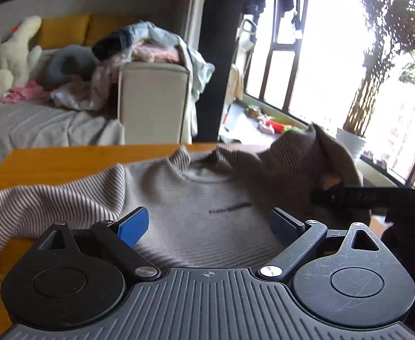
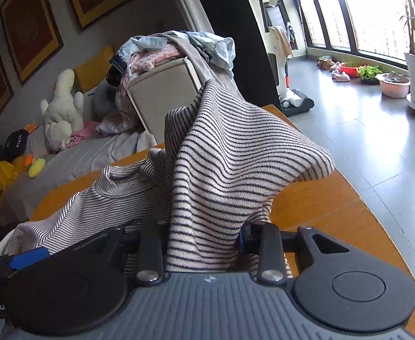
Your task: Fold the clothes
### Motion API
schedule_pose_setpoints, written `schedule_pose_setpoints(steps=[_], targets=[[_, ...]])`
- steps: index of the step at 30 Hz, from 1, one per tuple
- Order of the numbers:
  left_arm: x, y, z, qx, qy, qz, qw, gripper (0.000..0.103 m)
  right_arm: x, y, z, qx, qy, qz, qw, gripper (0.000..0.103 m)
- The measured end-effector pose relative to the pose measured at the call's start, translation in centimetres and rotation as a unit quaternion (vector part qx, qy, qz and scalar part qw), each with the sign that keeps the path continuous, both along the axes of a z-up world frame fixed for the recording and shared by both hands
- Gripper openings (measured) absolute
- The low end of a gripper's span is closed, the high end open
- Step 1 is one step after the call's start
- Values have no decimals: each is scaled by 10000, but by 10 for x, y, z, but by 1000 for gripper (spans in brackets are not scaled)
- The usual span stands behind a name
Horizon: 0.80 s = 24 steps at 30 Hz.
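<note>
One striped shirt (image 1: 196,212) flat on table (image 1: 51,158); your right gripper (image 2: 204,243) clamps lifted sleeve, mid first fold. Left gripper (image 1: 207,223) spread, empty. Other sleeve, body fold left.

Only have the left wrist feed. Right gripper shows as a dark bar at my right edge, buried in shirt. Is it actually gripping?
Observer: Yes. In the right wrist view the right gripper is shut on a fold of the striped shirt, lifted into a peak off the wooden table.
Operator: Which part is it holding?
Observer: Can't tell for sure; it looks like a sleeve or side edge, and the collar lies flat to the left of it.
Operator: My left gripper, does it show there?
Observer: Only a blue fingertip at the lower left edge. Your own feed shows the left gripper open over the shirt's chest.
</note>
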State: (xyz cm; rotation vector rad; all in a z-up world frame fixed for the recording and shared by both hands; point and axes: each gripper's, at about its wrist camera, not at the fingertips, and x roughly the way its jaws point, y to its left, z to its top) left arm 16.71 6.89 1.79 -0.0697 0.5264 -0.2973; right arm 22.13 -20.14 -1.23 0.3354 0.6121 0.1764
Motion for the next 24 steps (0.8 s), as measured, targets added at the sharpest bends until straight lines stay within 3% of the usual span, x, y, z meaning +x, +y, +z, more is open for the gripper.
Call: schedule_pose_setpoints(steps=[3,5,6,9,11,13,15,21,23,24], targets=[[-14,6,-8,72,297,53,9995,96,-19,-3,4,71,254,412,9988,36],[-27,12,-9,161,300,179,9993,96,-33,-9,12,-22,378,595,9975,53],[-33,13,-9,227,270,216,9991,96,-42,-12,17,-141,375,613,9973,67],[-44,13,-6,288,153,229,9992,99,-73,-12,30,-1145,152,307,9928,80],[-46,12,-4,296,100,255,9992,101,-92,-11,34,-1990,-91,-238,9797,80],[-47,13,-3,290,79,288,9991,102,-103,-19,36,-2278,-209,-845,9698,72],[-48,15,-3,201,94,335,9992,103,-107,-34,39,-1918,-124,-1141,9747,71],[-53,16,-2,98,106,357,9993,103,-112,-50,42,-822,31,-905,9925,72],[-51,18,-2,67,151,387,9991,103,-114,-55,43,-453,83,-823,9955,62],[-52,18,-2,53,157,405,9990,103,-115,-58,44,-269,109,-782,9965,33]])
